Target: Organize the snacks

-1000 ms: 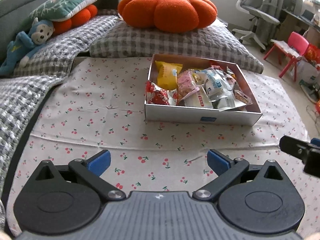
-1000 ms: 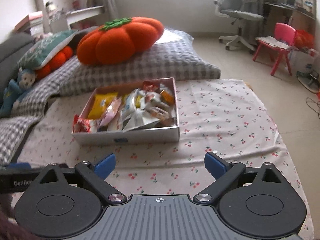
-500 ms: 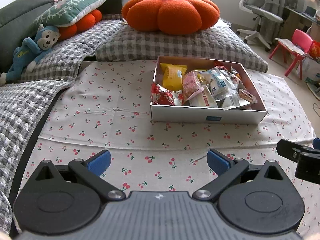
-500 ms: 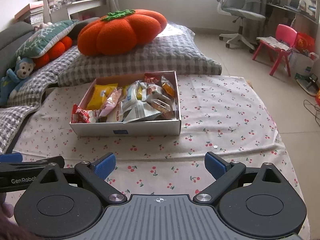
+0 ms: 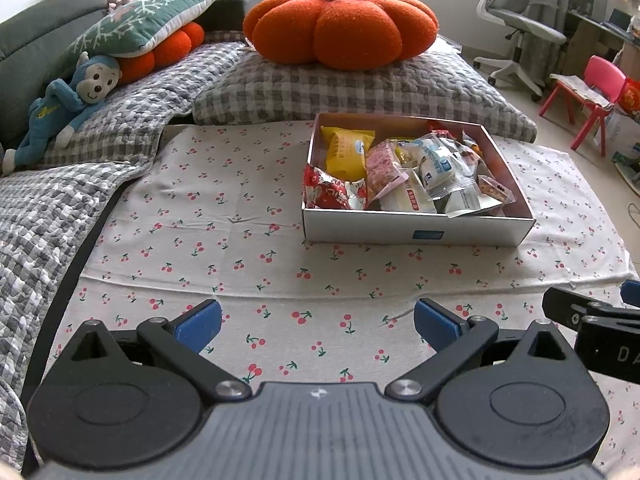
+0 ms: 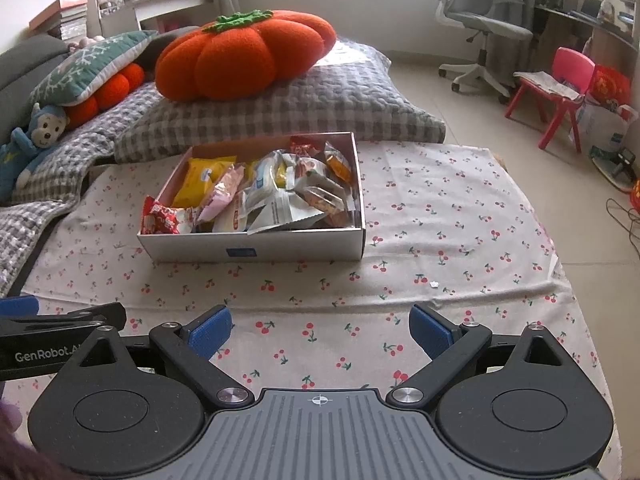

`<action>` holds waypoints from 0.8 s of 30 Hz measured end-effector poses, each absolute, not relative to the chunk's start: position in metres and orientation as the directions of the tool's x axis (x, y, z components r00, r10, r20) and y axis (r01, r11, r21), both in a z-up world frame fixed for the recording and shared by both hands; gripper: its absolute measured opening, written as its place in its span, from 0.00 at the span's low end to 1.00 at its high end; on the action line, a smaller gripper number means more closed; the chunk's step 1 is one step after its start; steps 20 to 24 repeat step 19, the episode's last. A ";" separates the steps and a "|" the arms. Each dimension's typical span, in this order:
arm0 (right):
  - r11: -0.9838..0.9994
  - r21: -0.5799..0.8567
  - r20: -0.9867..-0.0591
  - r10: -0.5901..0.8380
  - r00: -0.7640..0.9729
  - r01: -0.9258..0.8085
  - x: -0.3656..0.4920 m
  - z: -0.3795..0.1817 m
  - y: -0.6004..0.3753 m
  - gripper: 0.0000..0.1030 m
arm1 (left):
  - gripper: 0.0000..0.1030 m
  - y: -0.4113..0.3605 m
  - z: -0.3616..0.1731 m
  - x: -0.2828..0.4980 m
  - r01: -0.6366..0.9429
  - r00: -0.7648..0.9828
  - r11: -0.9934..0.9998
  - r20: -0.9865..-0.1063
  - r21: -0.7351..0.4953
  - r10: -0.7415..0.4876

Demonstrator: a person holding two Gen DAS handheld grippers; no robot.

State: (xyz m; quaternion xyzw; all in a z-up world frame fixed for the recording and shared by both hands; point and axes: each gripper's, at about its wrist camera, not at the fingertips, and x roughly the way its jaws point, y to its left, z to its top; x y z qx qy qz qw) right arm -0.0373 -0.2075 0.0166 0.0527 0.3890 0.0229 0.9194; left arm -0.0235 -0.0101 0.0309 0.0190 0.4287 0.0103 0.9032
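Note:
A white cardboard box point(image 5: 416, 232) point(image 6: 256, 246) sits on the cherry-print cloth, filled with several wrapped snacks: a yellow packet point(image 5: 346, 152) point(image 6: 200, 182), a red packet point(image 5: 332, 192) point(image 6: 162, 220), a pink one point(image 5: 382, 168) and clear and white ones point(image 5: 436, 164) point(image 6: 280, 204). My left gripper point(image 5: 316, 324) is open and empty, low over the cloth well in front of the box. My right gripper point(image 6: 320, 328) is open and empty, also in front of the box. Each gripper shows at the edge of the other's view.
The cherry-print cloth point(image 5: 224, 240) covers a low surface. Behind the box lie a grey checked cushion point(image 5: 360, 84) and an orange pumpkin pillow point(image 5: 344, 26). A blue monkey toy point(image 5: 68, 104) lies far left. An office chair point(image 6: 480, 28) and pink chair point(image 6: 560, 80) stand on the floor at right.
Both grippers have pulled back and risen, so the box looks farther and more of the cloth shows. Both stay open and empty.

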 end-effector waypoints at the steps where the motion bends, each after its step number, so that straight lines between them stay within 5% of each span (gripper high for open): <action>1: 0.993 0.114 -0.713 0.083 0.696 -0.002 -0.037 0.016 -0.207 0.94 | 1.00 -0.010 0.031 -0.024 -0.003 0.632 0.999 -0.774 0.043 0.035; 24: 0.993 0.120 -0.729 0.096 0.678 -0.011 -0.038 0.012 -0.204 0.94 | 1.00 -0.012 0.032 -0.026 0.017 0.630 0.999 -0.777 0.041 0.021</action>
